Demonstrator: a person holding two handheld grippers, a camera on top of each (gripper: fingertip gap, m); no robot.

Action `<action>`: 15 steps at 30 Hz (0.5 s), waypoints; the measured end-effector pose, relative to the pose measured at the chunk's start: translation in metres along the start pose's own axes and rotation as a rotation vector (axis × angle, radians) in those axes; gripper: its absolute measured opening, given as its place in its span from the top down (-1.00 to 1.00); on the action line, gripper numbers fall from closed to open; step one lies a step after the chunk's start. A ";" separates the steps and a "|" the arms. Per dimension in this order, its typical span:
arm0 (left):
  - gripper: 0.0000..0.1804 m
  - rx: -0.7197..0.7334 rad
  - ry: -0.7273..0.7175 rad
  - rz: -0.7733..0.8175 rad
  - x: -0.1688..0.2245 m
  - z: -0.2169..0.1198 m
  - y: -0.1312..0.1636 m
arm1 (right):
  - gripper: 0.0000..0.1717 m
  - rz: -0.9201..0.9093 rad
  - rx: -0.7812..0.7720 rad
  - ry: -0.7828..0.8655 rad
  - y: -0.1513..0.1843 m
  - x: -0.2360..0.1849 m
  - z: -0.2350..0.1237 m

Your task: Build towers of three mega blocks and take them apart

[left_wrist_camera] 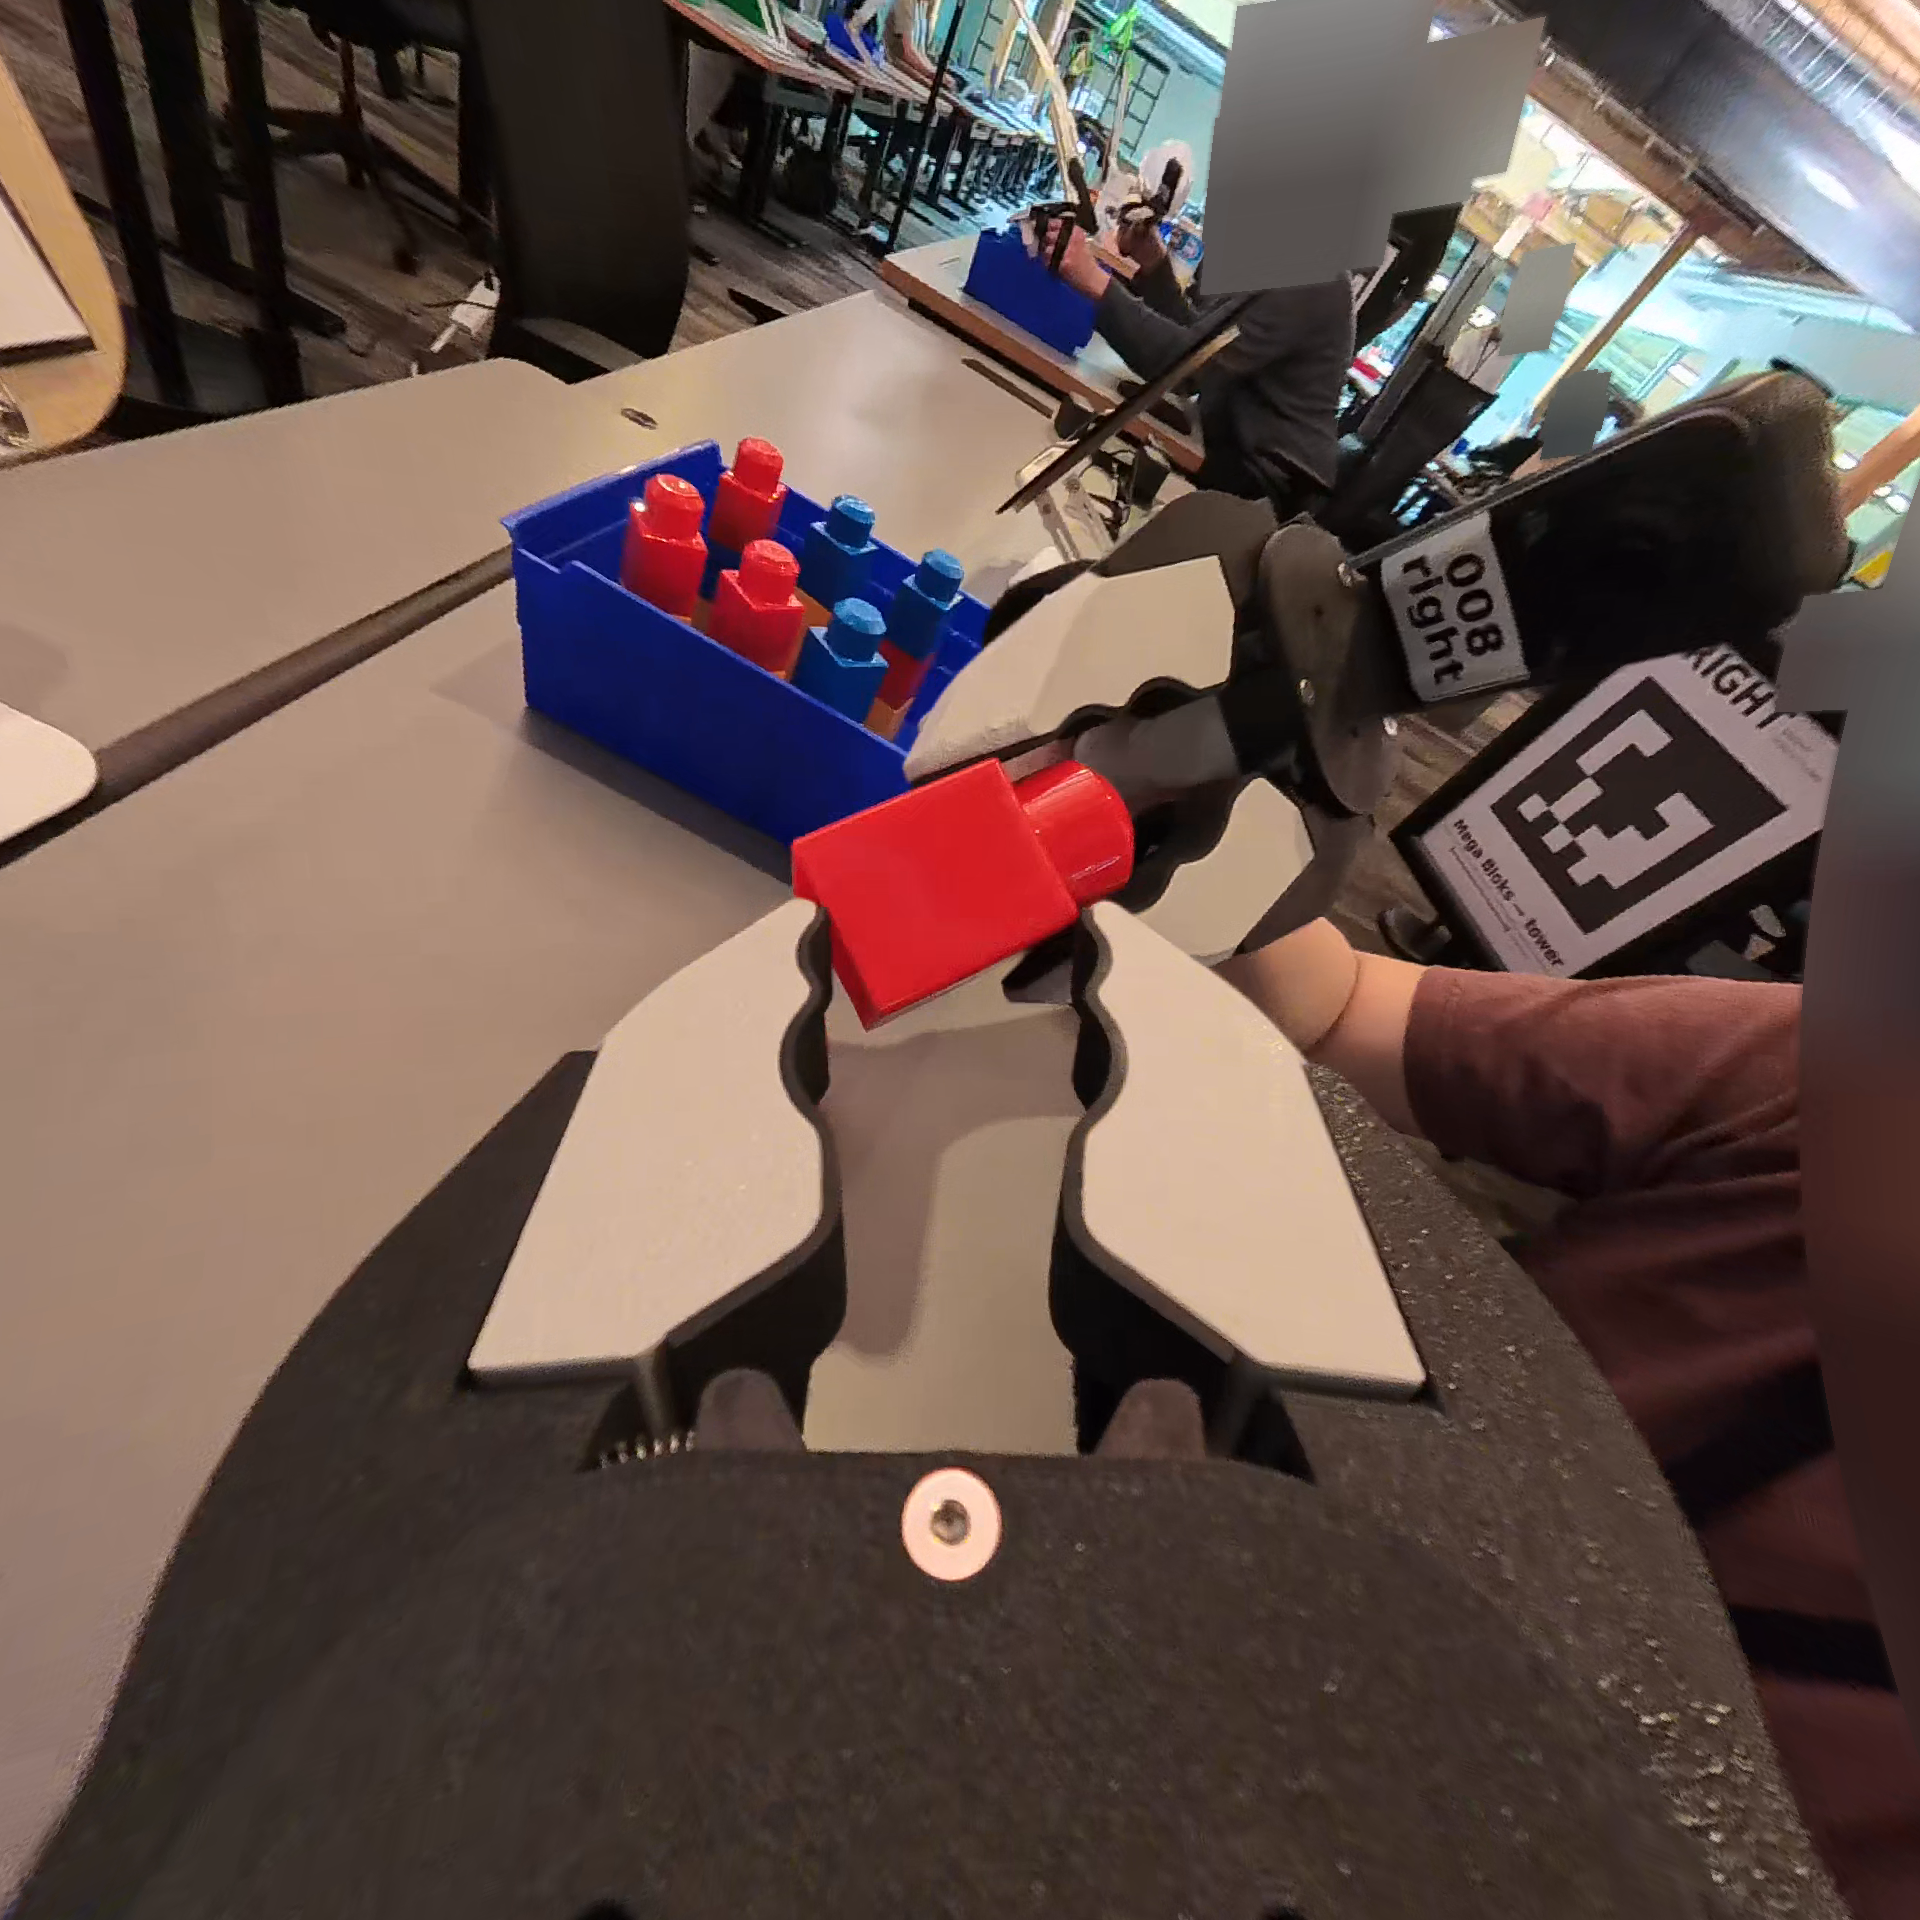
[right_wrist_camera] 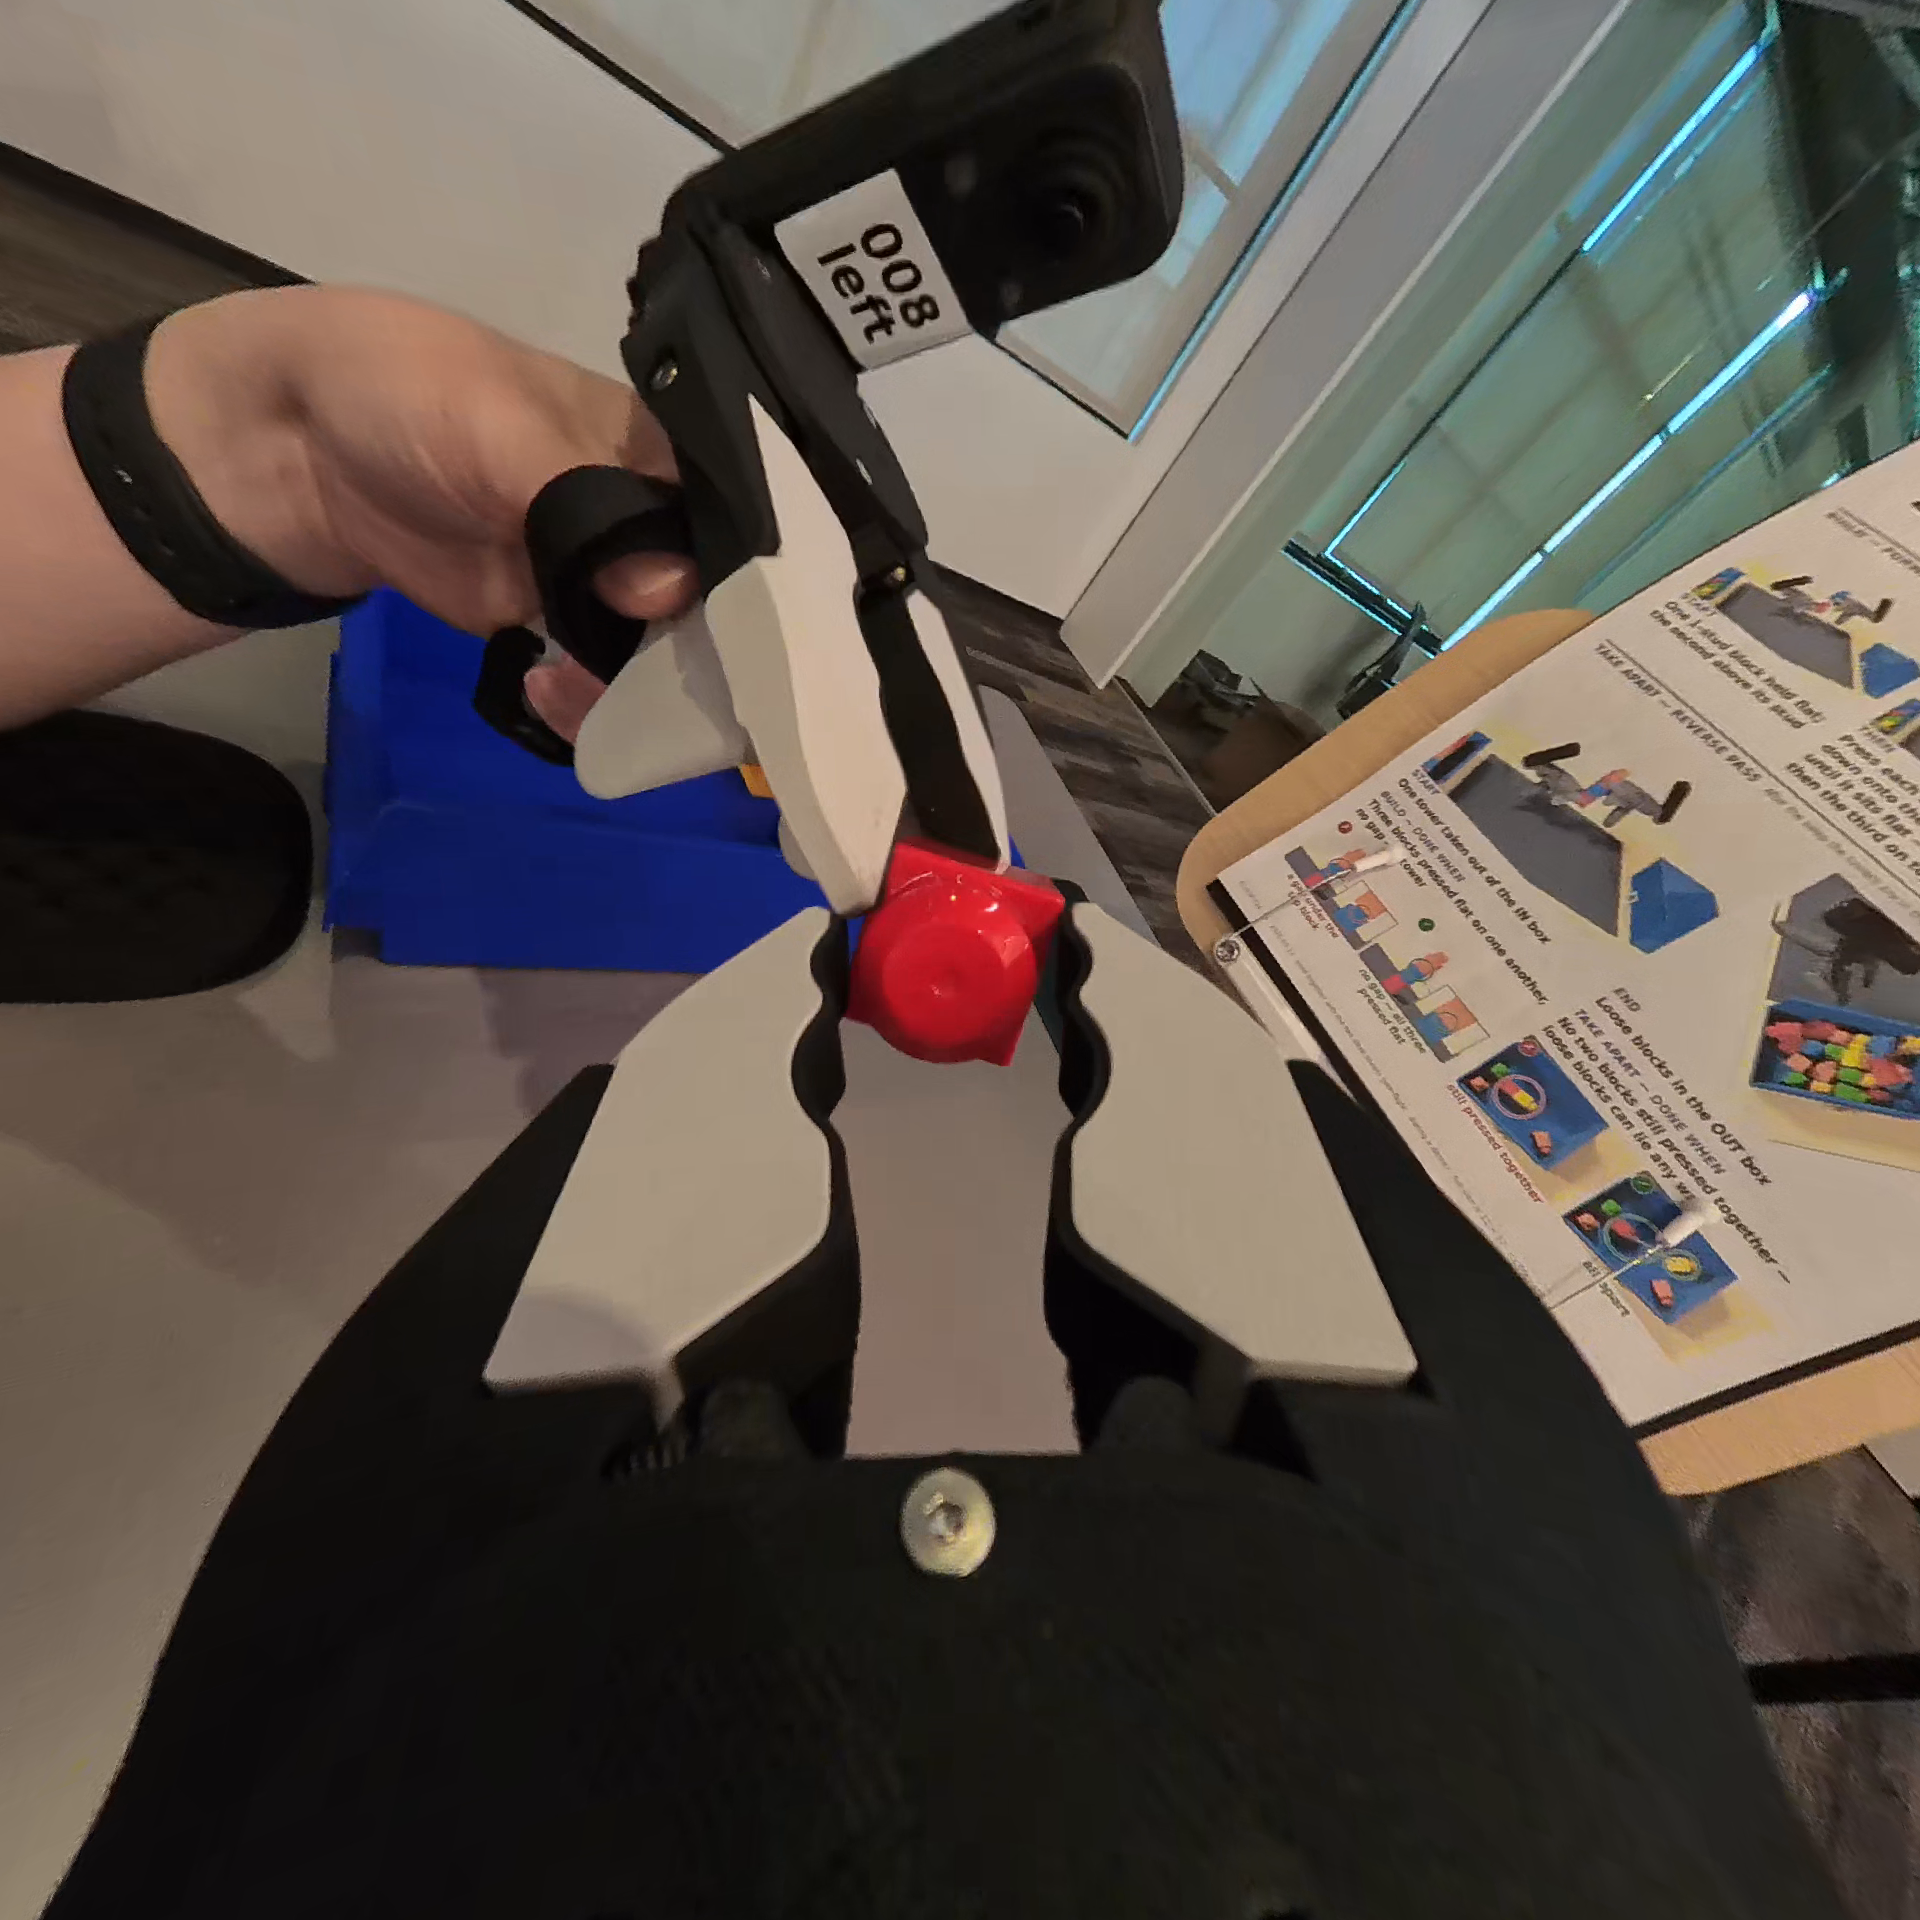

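1. A single red block (left_wrist_camera: pixel 935 883) is seen raised above the grey table (left_wrist_camera: pixel 312 935), tipped on its side with its round stud pointing toward the right claw (left_wrist_camera: pixel 1049 831).
2. The left claw (left_wrist_camera: pixel 951 935) is closed on the square body of the block: in the left wrist view the body sits between its two grey fingertips, and in the right wrist view those fingertips (right_wrist_camera: pixel 842 831) are seen clamped on the block from above.
3. In the right wrist view, the right claw (right_wrist_camera: pixel 945 935) is seen with the stud end of the red block (right_wrist_camera: pixel 945 987) between its fingertips. The left pad looks pressed to the block; at the right pad a thin dark line remains, so it cannot be told whether this claw is pinching the block or only surrounding it.
4. A blue bin (left_wrist_camera: pixel 665 707) stands on the table just behind the block. In it, towers topped with red blocks (left_wrist_camera: pixel 665 540) and blue blocks (left_wrist_camera: pixel 852 634) stand upright, with orange pieces lower down.
5. The left claw is held by a bare hand (right_wrist_camera: pixel 416 457) with a black wristband (right_wrist_camera: pixel 135 468).
6. A printed instruction sheet (right_wrist_camera: pixel 1662 987) on a wooden board is seen at the right of the right wrist view, and a framed marker card (left_wrist_camera: pixel 1621 810) is seen behind the right claw.
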State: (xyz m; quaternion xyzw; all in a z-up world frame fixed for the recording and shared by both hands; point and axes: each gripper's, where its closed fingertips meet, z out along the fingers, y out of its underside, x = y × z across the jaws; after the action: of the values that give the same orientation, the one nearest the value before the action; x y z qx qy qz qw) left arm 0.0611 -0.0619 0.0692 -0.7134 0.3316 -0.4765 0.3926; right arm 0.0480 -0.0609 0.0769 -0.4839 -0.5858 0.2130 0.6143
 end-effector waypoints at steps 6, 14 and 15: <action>0.52 0.045 -0.068 -0.024 -0.018 -0.039 -0.013 | 0.58 0.117 -0.153 0.035 0.027 0.022 -0.006; 0.38 -0.304 -0.968 -0.157 -0.170 -0.187 0.063 | 0.58 0.412 -0.926 0.007 0.183 0.022 -0.037; 0.38 -0.327 -0.972 -0.203 -0.182 -0.189 0.074 | 0.58 0.415 -0.991 0.009 0.193 0.019 -0.041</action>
State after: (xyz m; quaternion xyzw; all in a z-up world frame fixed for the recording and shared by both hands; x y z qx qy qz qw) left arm -0.1835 0.0106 -0.0270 -0.9327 0.1101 -0.0681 0.3367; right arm 0.1491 0.0260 -0.0697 -0.8224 -0.5055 0.0260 0.2598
